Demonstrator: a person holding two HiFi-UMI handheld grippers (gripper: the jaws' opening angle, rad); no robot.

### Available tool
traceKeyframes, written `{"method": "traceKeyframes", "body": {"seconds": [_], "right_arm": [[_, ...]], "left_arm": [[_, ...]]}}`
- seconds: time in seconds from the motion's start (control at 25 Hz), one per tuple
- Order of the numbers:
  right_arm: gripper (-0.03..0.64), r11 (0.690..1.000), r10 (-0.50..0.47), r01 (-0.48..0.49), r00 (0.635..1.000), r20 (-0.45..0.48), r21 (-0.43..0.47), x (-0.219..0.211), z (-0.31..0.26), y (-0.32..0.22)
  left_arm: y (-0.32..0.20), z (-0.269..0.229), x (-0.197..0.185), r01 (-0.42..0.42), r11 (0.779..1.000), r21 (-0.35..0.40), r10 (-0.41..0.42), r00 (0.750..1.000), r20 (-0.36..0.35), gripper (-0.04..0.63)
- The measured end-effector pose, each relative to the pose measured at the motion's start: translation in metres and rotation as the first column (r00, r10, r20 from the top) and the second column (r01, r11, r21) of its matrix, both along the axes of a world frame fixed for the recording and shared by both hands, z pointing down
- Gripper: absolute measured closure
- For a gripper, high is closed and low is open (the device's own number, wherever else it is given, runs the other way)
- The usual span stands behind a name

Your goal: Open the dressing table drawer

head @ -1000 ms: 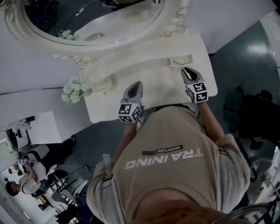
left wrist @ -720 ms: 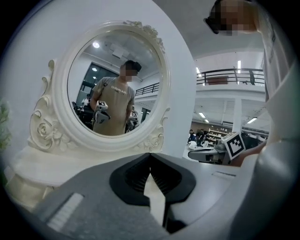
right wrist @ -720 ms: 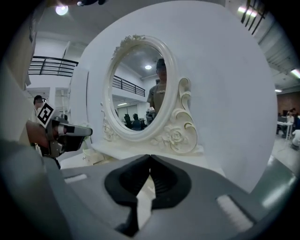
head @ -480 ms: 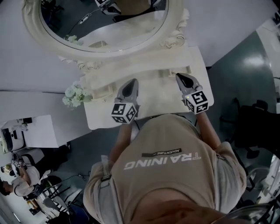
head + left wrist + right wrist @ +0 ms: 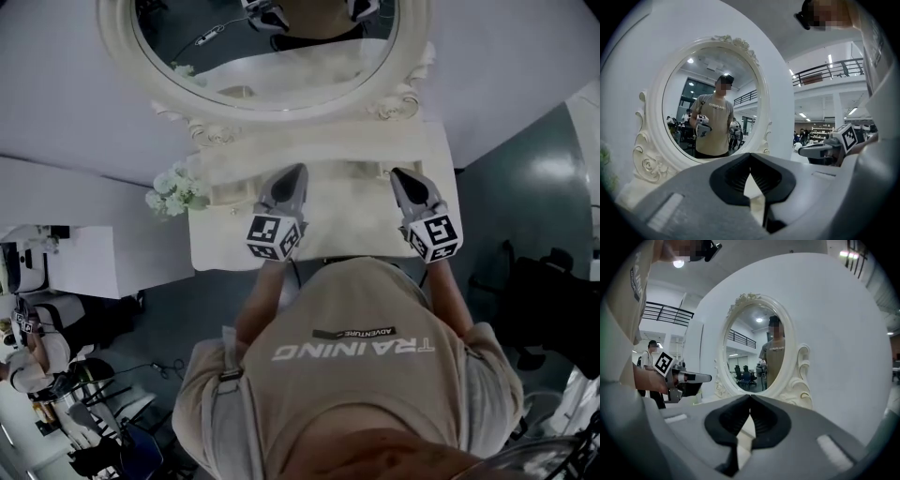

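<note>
A cream dressing table [image 5: 347, 220] with a carved oval mirror [image 5: 272, 94] stands against a white wall. From above I see only its top; the drawer front is hidden under the edge and the person's body. My left gripper [image 5: 297, 172] hovers above the left half of the top, shut and empty. Over the right half hangs my right gripper [image 5: 400, 175], also shut with nothing held. In the left gripper view the gripper [image 5: 750, 158] faces the mirror [image 5: 708, 103] with its jaw tips touching. In the right gripper view the gripper [image 5: 750, 398] is closed too, facing the mirror [image 5: 761, 352].
A bunch of pale flowers [image 5: 176, 192] sits at the table's left end. A white desk [image 5: 103, 267] stands to the left, with people and chairs beyond it. Grey floor lies to the right. The mirror reflects the person holding both grippers.
Both grippers have risen above the table top and now point nearly level at the mirror. The right gripper's jaws look narrower than a second ago.
</note>
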State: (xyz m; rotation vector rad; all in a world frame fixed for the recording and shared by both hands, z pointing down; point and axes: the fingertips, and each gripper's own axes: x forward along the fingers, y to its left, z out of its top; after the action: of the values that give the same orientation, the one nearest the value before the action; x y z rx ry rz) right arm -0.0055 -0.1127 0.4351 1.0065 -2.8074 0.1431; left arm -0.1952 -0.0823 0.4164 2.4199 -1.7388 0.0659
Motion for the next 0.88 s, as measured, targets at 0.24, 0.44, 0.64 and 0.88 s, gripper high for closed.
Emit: {"method": "traceKeyframes", "body": {"seconds": [0.24, 0.44, 0.64, 0.88], "right_arm": [[0.612, 0.999, 0.047, -0.047, 0.998, 0.031, 0.009, 0.011, -0.001, -0.004], [0.613, 0.999, 0.033, -0.033, 0.999, 0.015, -0.008, 0.009, 0.009, -0.005], [0.612, 1.000, 0.006, -0.006, 1.000, 0.005, -0.018, 0.010, 0.016, -0.010], [0.612, 0.999, -0.024, 0.024, 1.000, 0.007, -0.029, 0.008, 0.021, -0.017]], "left_arm": [[0.009, 0.000, 0.005, -0.018, 1.000, 0.020, 0.017, 0.999, 0.028, 0.588], [0.011, 0.009, 0.003, 0.008, 1.000, -0.003, -0.008, 1.000, 0.003, 0.588], [0.011, 0.009, 0.008, 0.013, 1.000, -0.011, -0.013, 1.000, 0.016, 0.588], [0.016, 0.008, 0.010, 0.037, 0.999, -0.028, -0.035, 0.999, 0.037, 0.588]]}}
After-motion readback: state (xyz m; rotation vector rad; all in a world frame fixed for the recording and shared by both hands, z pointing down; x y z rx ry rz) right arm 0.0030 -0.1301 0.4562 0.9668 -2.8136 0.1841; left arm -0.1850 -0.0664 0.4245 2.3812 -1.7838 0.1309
